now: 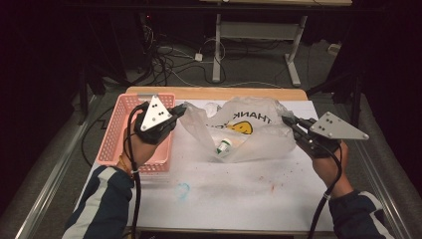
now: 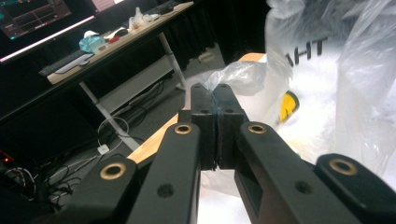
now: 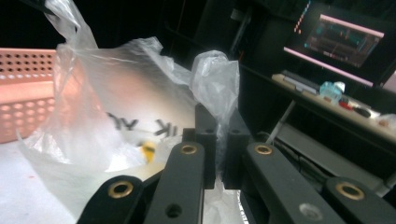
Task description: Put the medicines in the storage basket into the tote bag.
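A clear plastic bag (image 1: 259,134) printed with "THANK" and a yellow smiley hangs stretched between my two grippers above the white table (image 1: 224,199). A small white bottle with a green cap (image 1: 224,146) lies inside it, near the bottom. My left gripper (image 1: 180,110) is shut on the bag's left edge; in the left gripper view the jaws (image 2: 212,88) are pressed together with the bag (image 2: 317,93) beyond them. My right gripper (image 1: 287,119) is shut on the bag's right edge. In the right gripper view a bunch of film (image 3: 215,70) rises from between the closed jaws (image 3: 217,114).
A pink perforated basket (image 1: 112,134) stands at the table's left edge, under my left hand, and shows pink behind the bag (image 3: 23,93). A blue scribble (image 1: 182,190) marks the tabletop in front. Beyond the table's far edge are floor cables (image 1: 164,59) and a desk frame (image 1: 259,30).
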`<control>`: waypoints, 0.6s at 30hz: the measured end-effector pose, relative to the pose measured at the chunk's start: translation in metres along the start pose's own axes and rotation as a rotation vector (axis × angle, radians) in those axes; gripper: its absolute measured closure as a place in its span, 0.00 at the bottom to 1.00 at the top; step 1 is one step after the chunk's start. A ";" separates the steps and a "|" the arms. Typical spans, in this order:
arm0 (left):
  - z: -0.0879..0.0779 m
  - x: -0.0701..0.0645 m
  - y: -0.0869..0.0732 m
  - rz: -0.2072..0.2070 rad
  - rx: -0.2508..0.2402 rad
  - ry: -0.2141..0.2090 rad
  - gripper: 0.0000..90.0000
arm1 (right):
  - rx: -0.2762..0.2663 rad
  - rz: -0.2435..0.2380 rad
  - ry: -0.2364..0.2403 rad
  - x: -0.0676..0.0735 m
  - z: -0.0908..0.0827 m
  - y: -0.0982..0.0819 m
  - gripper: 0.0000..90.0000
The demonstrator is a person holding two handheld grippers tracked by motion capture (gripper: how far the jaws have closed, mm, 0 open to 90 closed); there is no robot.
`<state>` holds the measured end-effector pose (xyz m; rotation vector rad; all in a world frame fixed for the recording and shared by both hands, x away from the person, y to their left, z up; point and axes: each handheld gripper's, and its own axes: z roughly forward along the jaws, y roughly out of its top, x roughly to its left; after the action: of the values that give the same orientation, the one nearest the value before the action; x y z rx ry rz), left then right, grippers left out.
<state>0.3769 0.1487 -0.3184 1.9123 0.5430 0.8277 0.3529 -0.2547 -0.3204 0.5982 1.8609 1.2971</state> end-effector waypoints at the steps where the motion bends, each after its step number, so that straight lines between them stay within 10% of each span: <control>1: 0.005 0.001 0.000 -0.001 0.000 -0.003 0.96 | 0.007 0.007 -0.006 -0.003 0.005 -0.002 1.00; 18: 0.058 0.029 0.002 -0.070 0.022 0.061 0.96 | 0.098 0.096 -0.090 -0.054 0.057 -0.017 1.00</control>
<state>0.4396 0.1328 -0.3263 1.8826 0.6549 0.8397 0.4316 -0.2685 -0.3286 0.7933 1.8488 1.2249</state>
